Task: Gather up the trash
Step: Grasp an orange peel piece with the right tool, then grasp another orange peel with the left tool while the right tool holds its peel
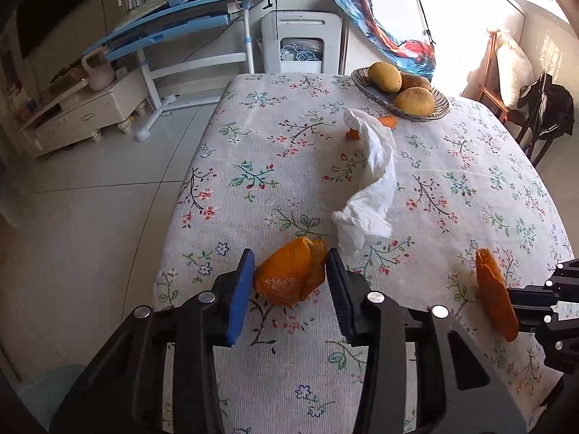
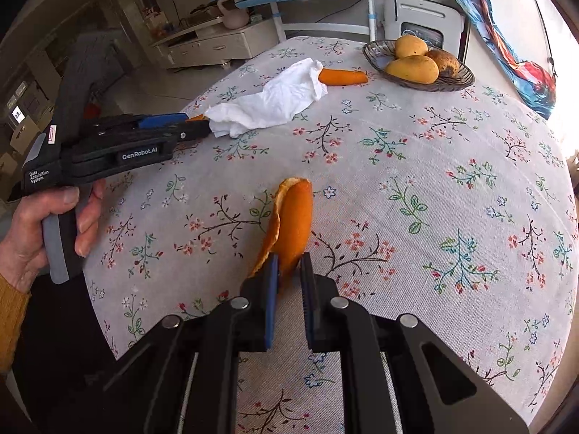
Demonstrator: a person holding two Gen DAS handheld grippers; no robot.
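My left gripper (image 1: 289, 282) has a curled orange peel (image 1: 289, 276) between its pads near the table's (image 1: 253, 137) left edge. Right gripper (image 2: 289, 271) pinches another peel (image 2: 293, 217) nearly shut. Light, pliable, tear-prone; grip mid-body.

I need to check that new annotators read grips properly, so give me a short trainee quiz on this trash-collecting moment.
1. True or false: the right tool holds nothing.
2. What sits between the pads of the left tool? A crumpled tissue; B broad orange peel piece; C mango.
3. How many mangoes lie in the basket?
Key: 1 false, it is shut on a long orange peel strip; 2 B; 3 three.
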